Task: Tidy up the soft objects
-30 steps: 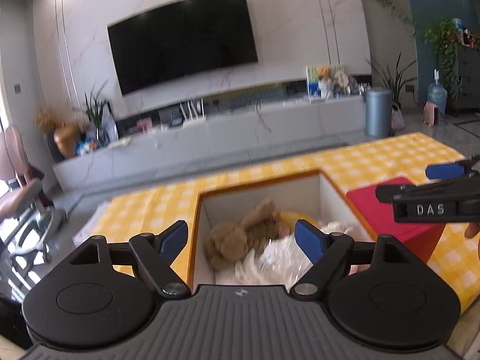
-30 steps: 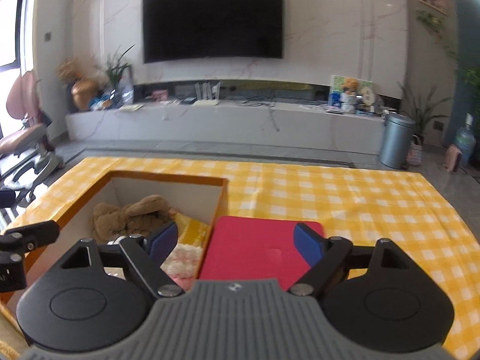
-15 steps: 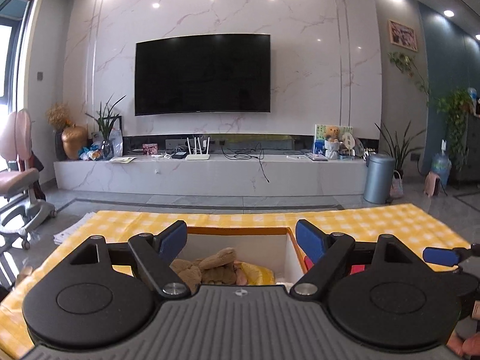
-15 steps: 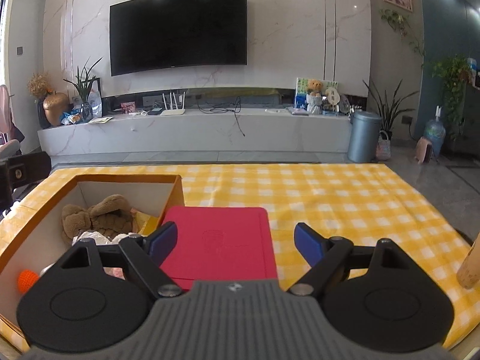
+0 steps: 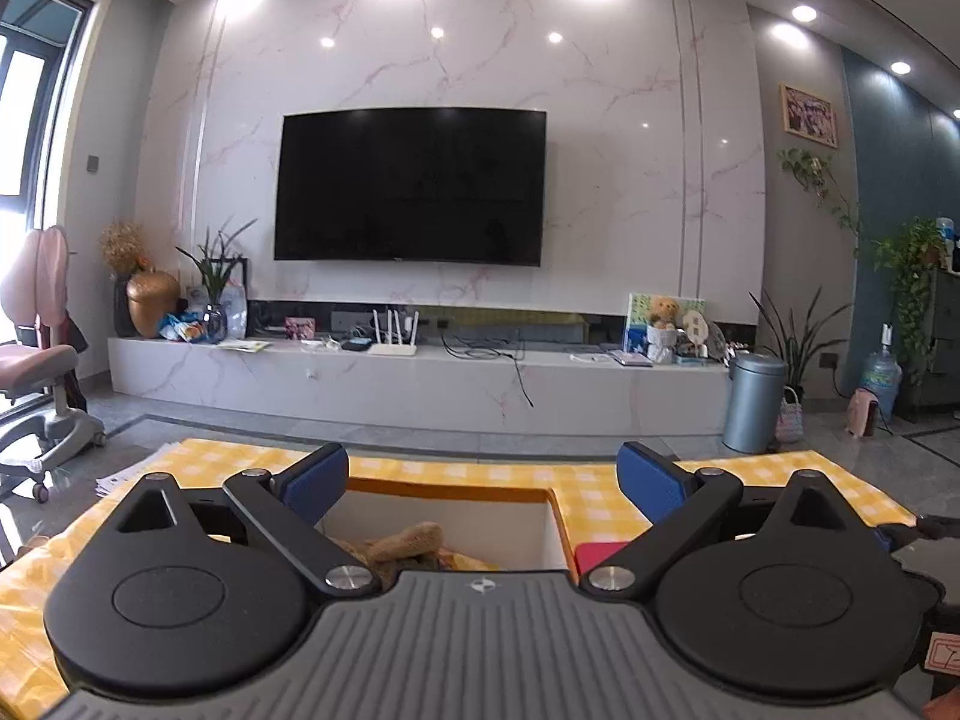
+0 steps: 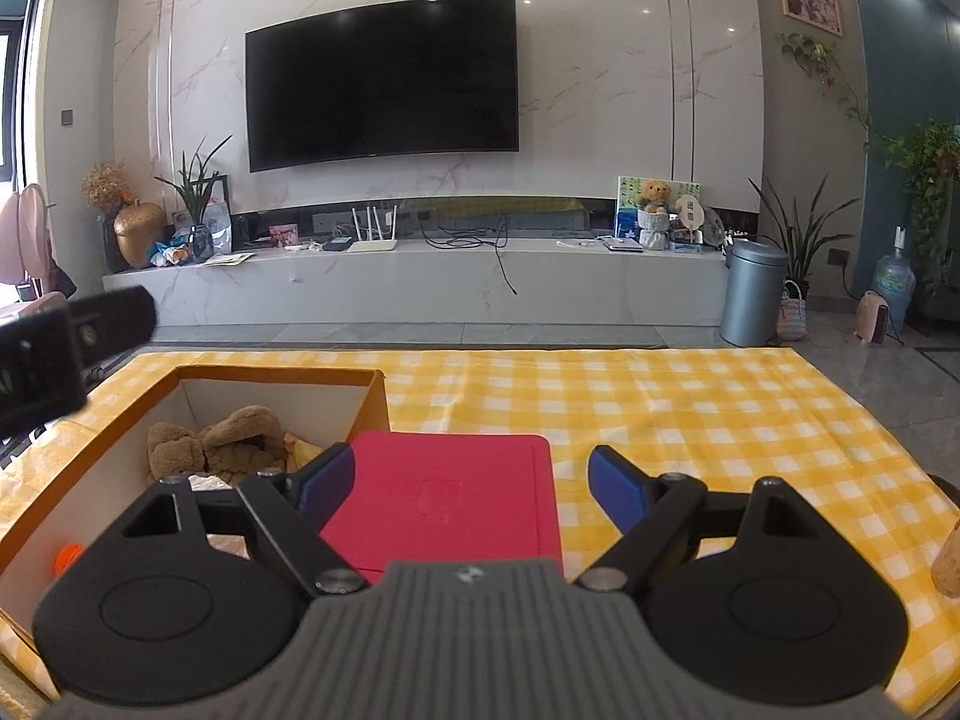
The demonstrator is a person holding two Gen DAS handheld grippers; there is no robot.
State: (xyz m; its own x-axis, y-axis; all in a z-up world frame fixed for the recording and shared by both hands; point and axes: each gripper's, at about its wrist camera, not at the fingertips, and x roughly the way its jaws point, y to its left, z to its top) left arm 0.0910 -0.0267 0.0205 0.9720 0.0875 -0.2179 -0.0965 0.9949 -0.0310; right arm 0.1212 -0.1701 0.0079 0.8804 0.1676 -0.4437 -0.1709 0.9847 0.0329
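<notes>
Yellow check cloth (image 6: 660,414) is carrying everything here, and the orange box (image 6: 369,405) is the landmark. Inside it the brown plush (image 6: 234,438) is lying against the far wall, with crinkly plastic and a small orange ball (image 6: 67,557) nearer the front. Just right of the box the red lid (image 6: 450,498) is lying flat, touching its side — off, not on.

What's changing: the left gripper (image 5: 483,483) has been tipping up from looking down into the box, so now only the plush's top is showing past its body, and its jaws have just been opening further — spread wide, nothing between them. The right gripper (image 6: 471,486) is hovering over the lid, fingers wide too, gripping nothing.

Reading that, the soft things look stowed and both hands are backing off. Closing the box with the lid seems the likely step left.
</notes>
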